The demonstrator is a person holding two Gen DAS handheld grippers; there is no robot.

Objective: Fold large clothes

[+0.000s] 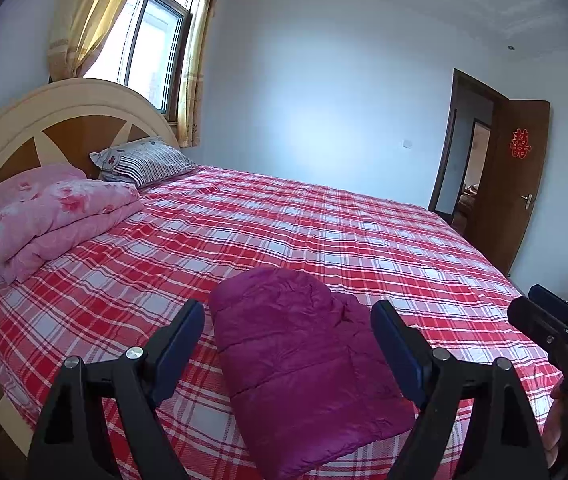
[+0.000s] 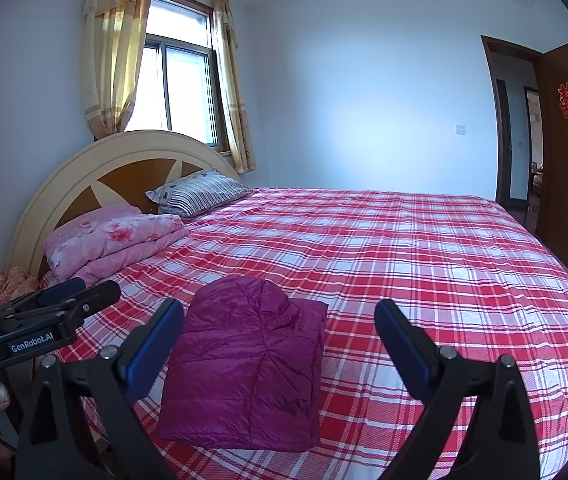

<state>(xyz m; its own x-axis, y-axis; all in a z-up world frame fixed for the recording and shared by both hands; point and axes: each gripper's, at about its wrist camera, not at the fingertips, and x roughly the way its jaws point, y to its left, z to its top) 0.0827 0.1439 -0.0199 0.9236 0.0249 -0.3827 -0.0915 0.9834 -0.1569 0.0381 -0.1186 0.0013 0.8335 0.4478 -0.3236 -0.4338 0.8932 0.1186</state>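
Here, puffy quilted magenta jacket, folded.

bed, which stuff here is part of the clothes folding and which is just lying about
Part of the job:
- purple jacket, lying folded on the bed's checked sheet
- left hand-held gripper, open
- right hand-held gripper, open

Just lying about:
- pink quilt, folded by the headboard
- striped pillow
- curtains
- door
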